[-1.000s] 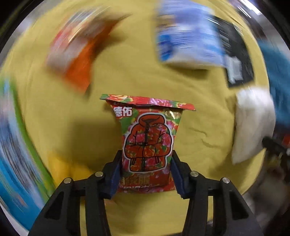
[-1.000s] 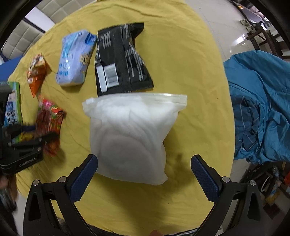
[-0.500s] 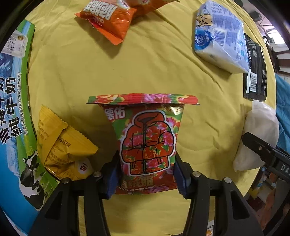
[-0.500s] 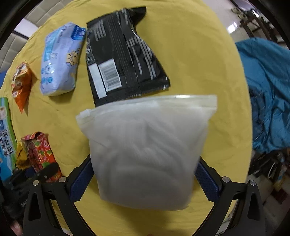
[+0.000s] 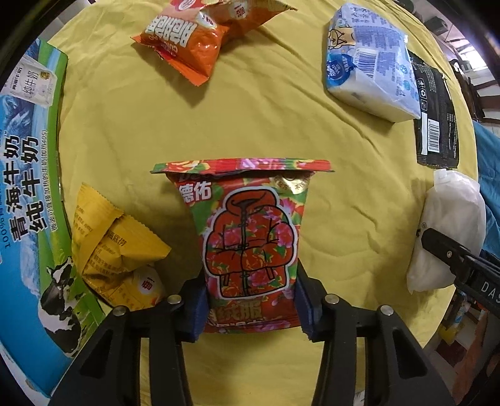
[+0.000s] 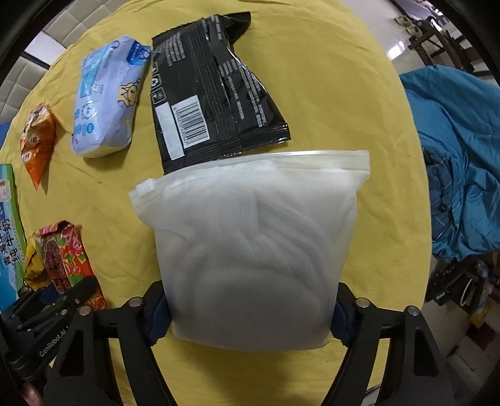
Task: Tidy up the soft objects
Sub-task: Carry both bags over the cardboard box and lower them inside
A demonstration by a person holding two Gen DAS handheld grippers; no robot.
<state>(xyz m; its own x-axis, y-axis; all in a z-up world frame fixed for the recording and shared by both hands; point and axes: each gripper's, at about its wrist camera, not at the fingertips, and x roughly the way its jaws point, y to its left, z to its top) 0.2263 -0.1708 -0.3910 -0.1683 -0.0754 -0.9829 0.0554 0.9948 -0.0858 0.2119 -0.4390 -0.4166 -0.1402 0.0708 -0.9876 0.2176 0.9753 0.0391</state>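
— What's under everything?

— A yellow cloth point(image 5: 275, 125) covering the round table, a bit wrinkled.

— And along its left edge?

— A milk carton box point(image 5: 28, 200), blue and green, with a cow printed on it.

— Anything beyond the table?

— A blue quilt point(image 6: 456, 156) bunched up just past the right edge, a tiled floor point(image 6: 375, 25) and dark chair legs point(image 6: 437, 40) farther off.

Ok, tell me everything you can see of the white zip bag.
The white zip bag is a frosted, translucent plastic pouch with a slider at the left end of its seal. Something soft, white and folded fills it. The right claw pinches its lower end from both sides, seal pointing away. Its top edge overlaps the black packet. Below it lies the yellow cloth. In the left wrist view it bulges at the table's right edge.
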